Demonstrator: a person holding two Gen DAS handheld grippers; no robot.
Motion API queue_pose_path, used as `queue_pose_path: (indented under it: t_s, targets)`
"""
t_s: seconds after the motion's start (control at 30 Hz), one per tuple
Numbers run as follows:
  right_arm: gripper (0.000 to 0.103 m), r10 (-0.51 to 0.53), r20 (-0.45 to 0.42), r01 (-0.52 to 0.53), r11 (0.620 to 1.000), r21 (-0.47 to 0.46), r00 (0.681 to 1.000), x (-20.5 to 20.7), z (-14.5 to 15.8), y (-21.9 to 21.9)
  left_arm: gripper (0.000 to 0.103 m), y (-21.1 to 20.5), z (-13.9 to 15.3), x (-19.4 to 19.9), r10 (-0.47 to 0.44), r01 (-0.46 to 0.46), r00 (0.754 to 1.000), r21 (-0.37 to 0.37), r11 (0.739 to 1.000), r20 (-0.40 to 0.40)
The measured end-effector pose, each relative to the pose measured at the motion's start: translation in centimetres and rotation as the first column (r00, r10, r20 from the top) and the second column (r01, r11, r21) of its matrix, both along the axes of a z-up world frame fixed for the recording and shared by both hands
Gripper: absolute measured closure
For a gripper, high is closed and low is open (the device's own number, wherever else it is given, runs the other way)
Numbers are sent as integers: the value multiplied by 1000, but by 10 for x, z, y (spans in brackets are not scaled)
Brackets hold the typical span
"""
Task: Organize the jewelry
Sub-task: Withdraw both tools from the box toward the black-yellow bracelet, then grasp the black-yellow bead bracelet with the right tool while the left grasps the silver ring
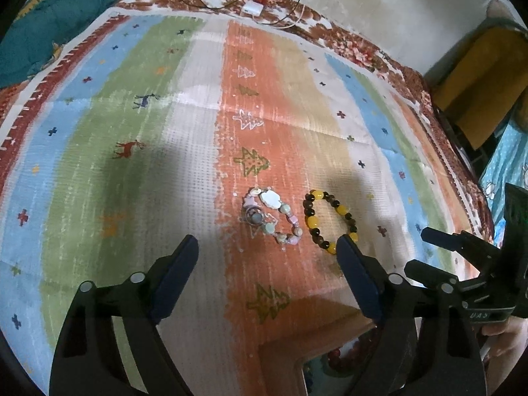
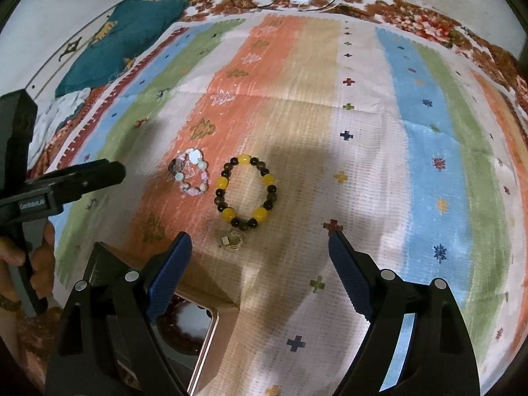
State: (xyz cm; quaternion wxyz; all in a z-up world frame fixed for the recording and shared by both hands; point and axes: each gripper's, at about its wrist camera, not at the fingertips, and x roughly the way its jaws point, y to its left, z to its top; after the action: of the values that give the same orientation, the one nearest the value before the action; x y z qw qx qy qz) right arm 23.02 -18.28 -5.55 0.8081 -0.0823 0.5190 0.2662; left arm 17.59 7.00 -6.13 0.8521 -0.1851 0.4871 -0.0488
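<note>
Jewelry lay loose on the striped, multicoloured patterned mat [image 1: 184, 151] that covered the surface. You had two bracelets side by side on the orange stripe, near each other but apart: a pastel pink-and-pale-green stone bracelet with a white flat piece [image 1: 272, 217] and a round bracelet of yellow and dark brown beads [image 1: 330, 221]. In the right wrist view a small tangle of thin gold-coloured metal, ring or earrings, I couldn't tell which [image 2: 232, 241], sat just below the yellow and brown bracelet, not touching it.

Your left tongs [image 1: 267, 250] were spread wide, nothing between the blue pads, hovering above the mat. The pastel bracelet sat in line with the gap; the right pad's tip overlapped the lower edge of the yellow bracelet in the left view, contact not confirmable.

Your right tongs [image 2: 260, 244] were also wide and empty, the gold piece and the yellow bracelet just ahead of the gap.

A pink-rimmed open box or tray [image 2: 211, 340] sat at the mat's near edge below both tongs, with dark red beads [image 2: 178, 336] inside. A teal cushion [image 1: 49, 23] lay at the far left corner, a white charger with cables [image 1: 252, 9] at the far edge.
</note>
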Motion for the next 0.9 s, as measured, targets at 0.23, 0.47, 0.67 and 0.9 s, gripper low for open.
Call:
queue_pose_path:
  t_s: [0.23, 0.47, 0.67, 0.9]
  targets:
    - [18, -14, -32, 14, 1000, 4, 999, 12, -9, 5, 36, 1, -15, 15, -13, 12, 999, -21, 1000, -47]
    - [18, -41, -46, 40, 999, -23, 998, 27, -22, 9, 48, -1, -23, 26, -28, 27, 997, -15, 1000, -70]
    - [18, -40, -56, 38, 998, -42, 998, 37, -30, 14, 50, -2, -32, 36, -33, 33, 996, -5, 999, -88]
    - [18, -38, -61, 34, 998, -57, 997, 44, -38, 21, 57, -6, -40, 45, -44, 45, 994, 4, 999, -104]
